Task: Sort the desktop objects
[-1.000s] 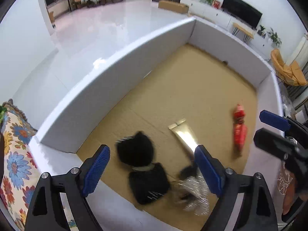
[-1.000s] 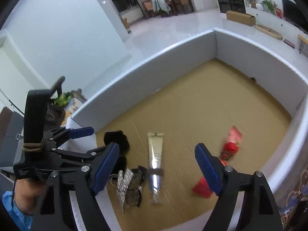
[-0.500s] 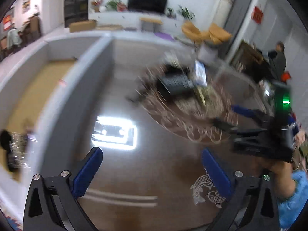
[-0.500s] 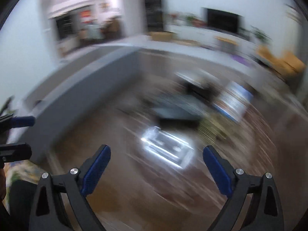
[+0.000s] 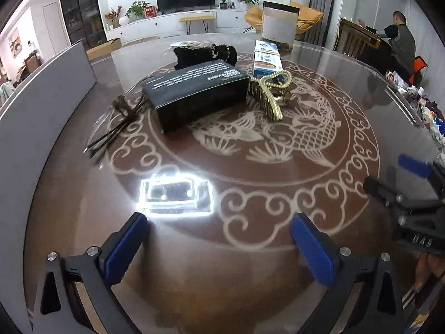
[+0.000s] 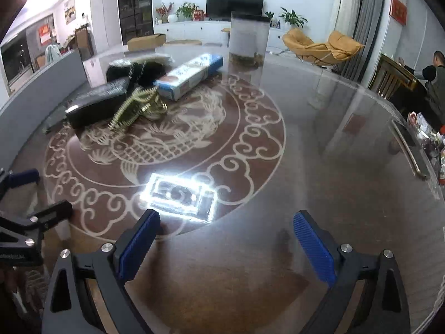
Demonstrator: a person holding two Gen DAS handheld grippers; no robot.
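Hovering over glass table (image 5: 347, 105), both grippers faced pile of objects at far side. Left gripper (image 5: 219, 242) jaws stood wide apart, nothing between. Right gripper (image 6: 226, 239) jaws were opening, nothing between either. Black box (image 5: 194, 94) lay mid-pile; gold hair claw (image 5: 271, 94) just beside it, blue-white carton (image 5: 267, 61) behind claw, black pouch (image 5: 205, 53) at back, dark hair ties (image 5: 116, 122) left of box. Advice: take outermost item first, likely hair claw; approach low, straddle narrow body, avoid nudging box.

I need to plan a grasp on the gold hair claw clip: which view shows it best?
The left wrist view: the gold hair claw clip lies nearer, sharp, its whole toothed length visible beside the black box. The right wrist view shows it smaller, blurred, against that box.
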